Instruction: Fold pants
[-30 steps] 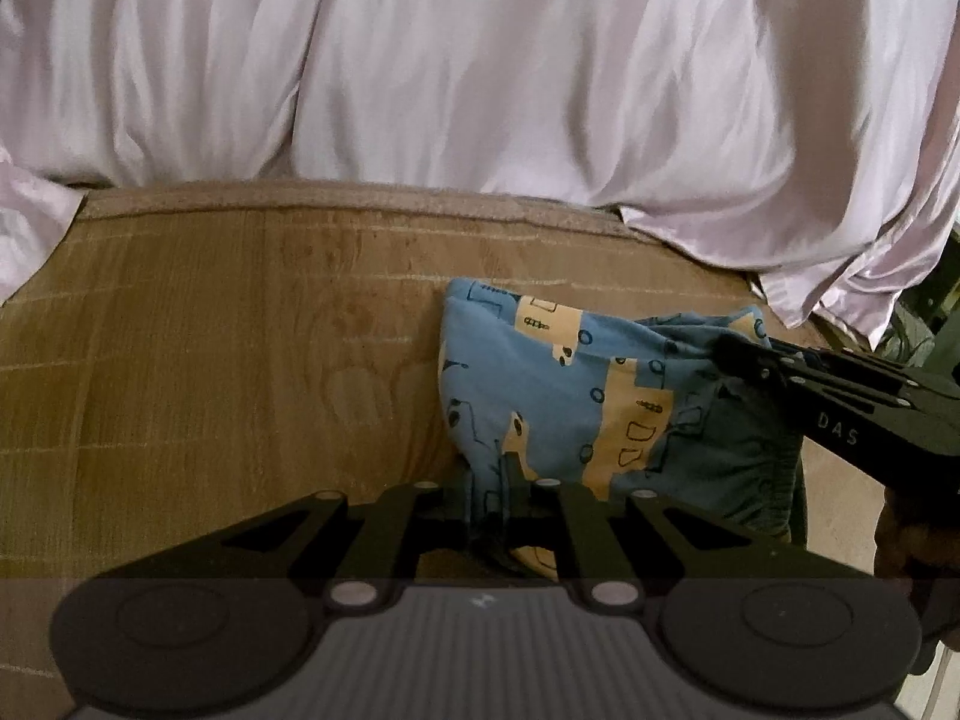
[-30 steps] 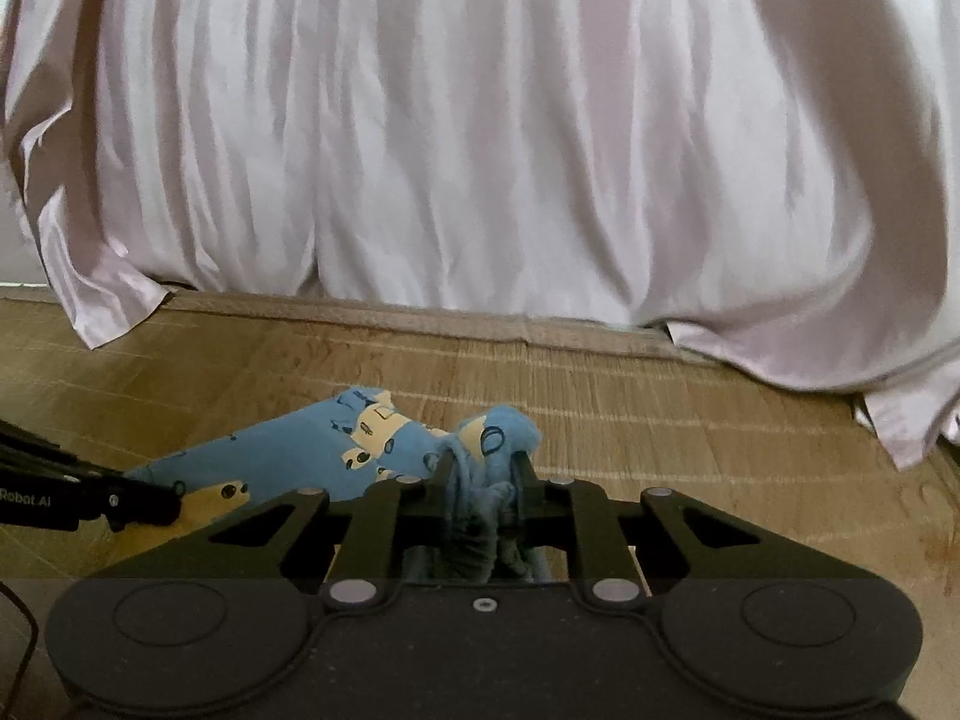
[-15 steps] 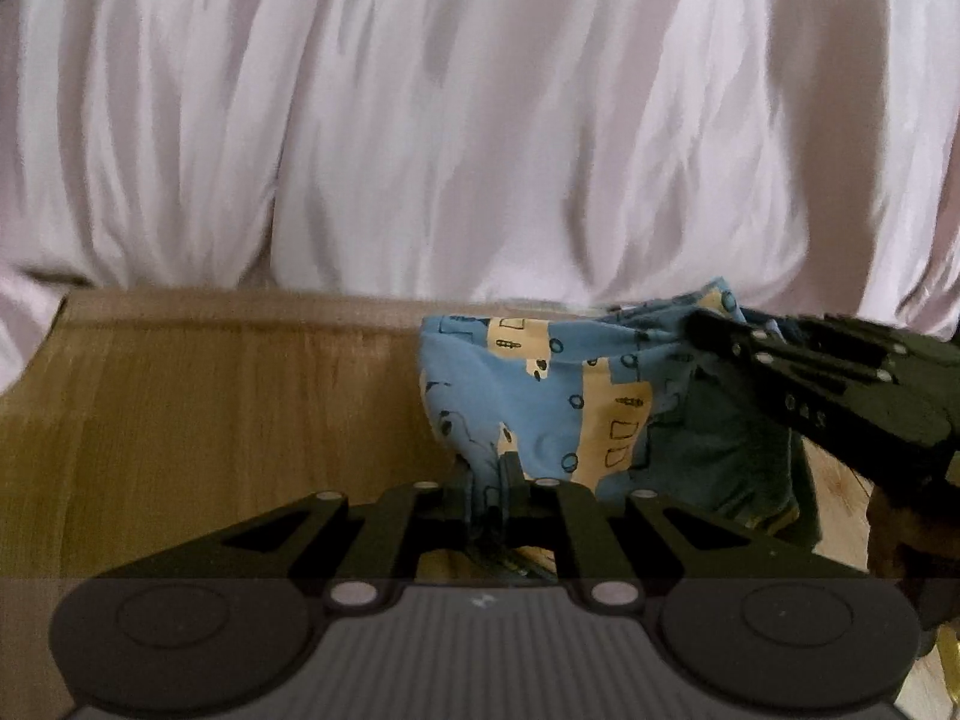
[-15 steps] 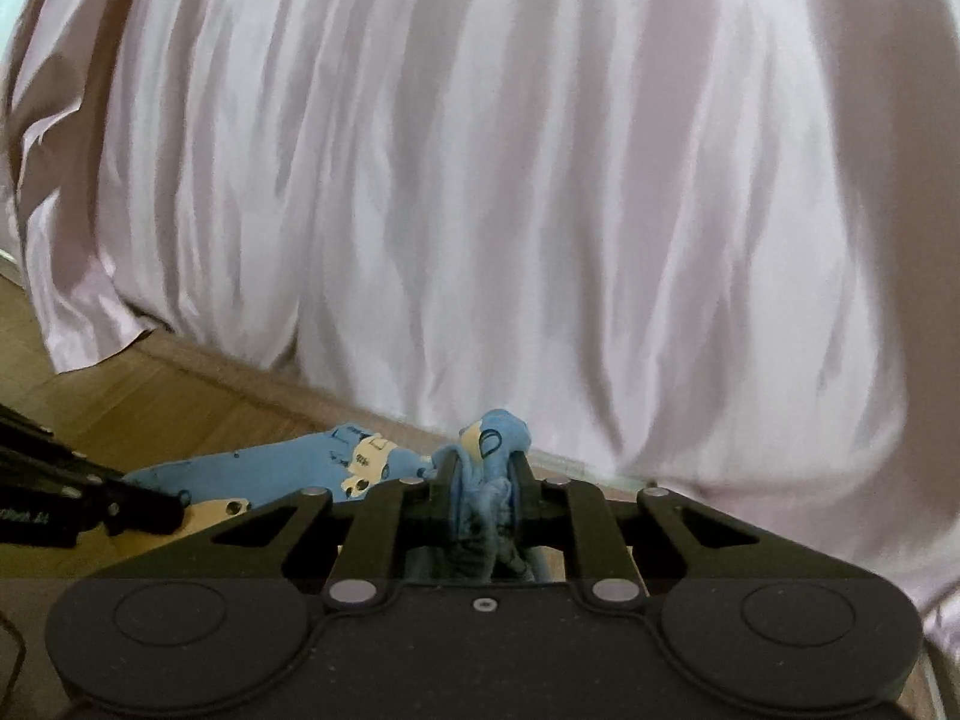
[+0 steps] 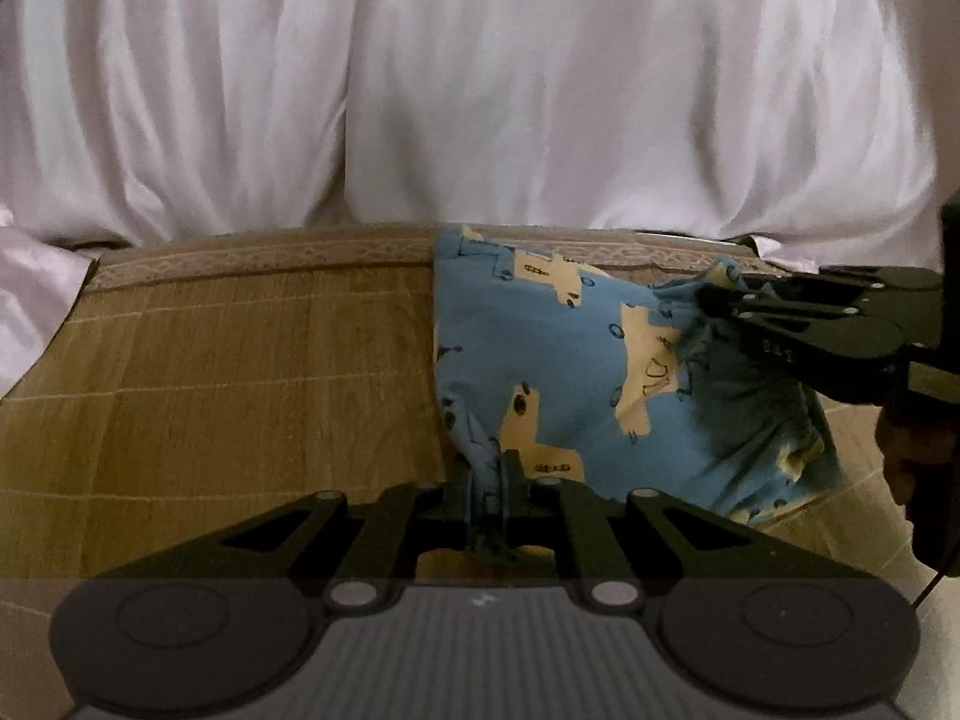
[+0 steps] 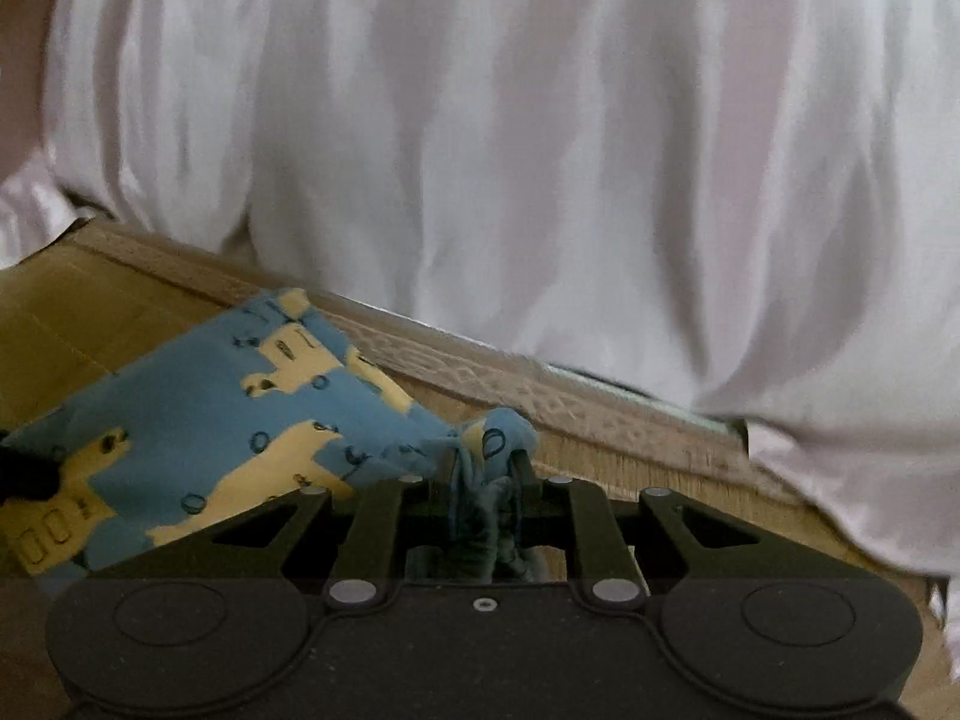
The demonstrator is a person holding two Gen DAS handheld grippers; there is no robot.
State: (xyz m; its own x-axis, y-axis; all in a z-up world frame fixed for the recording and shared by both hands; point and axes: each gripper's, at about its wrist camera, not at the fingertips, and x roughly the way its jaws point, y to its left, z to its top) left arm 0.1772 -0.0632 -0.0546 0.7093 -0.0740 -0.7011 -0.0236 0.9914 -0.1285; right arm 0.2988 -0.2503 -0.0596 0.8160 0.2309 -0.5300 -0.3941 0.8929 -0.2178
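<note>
1. The blue patterned pants [image 5: 558, 372] are held up off the woven mat [image 5: 240, 372], stretched between both grippers; in the left wrist view they span from 6 o'clock out to 3 o'clock.
2. Compared with a second ago, the cloth has been lifted and carried toward the far mat edge: its top corner now reaches the mat border at 12 o'clock of the garment, where before it lay lower on the mat.
3. The left gripper [image 5: 489, 480] is closed tight on a bunched edge of the pants; fabric is seen pinched between the fingers.
4. The right gripper [image 6: 486, 480] is likewise clamped on a gathered corner, with a wad of cloth pressed between its fingers; it is also seen at 3 o'clock in the left view [image 5: 708, 300].
5. The span between grips is fairly taut, sagging at 4 o'clock.
6. Judged: a fold-over is mid-carry; laying down and release are not yet done.
7. The white draped sheet [image 5: 480, 90] fills the background at 12 o'clock.
</note>
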